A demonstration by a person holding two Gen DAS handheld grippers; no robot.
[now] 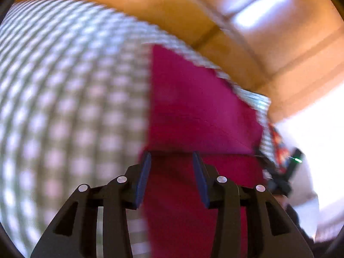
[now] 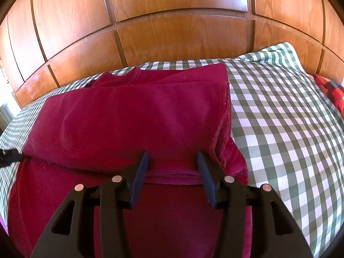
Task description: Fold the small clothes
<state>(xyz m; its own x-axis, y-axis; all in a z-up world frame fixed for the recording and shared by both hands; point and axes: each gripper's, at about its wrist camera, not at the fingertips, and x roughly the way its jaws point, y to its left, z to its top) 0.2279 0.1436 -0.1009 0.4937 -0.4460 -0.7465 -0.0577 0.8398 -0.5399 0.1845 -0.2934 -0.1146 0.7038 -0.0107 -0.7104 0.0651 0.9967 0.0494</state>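
Wood-panelled wall (image 2: 172, 38) is seen behind a checked bed (image 2: 279, 118); released left tongs (image 1: 172, 157) and right tongs (image 2: 173, 155) are held over a folded crimson garment (image 2: 129, 116).

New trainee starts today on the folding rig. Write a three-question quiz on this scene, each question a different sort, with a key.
1. True or false: the right claw is clamped shut on the magenta cloth garment.
2. Multiple choice: the garment lies on (A) a bare wooden floor, (B) a green-and-white checked bed cover, (C) a glass table.
3. Fill in: behind the bed stands a wall of glossy ____ panels.

Key
1. False: both blue pads stand apart, over the cloth. The left claw is open too.
2. B
3. wooden
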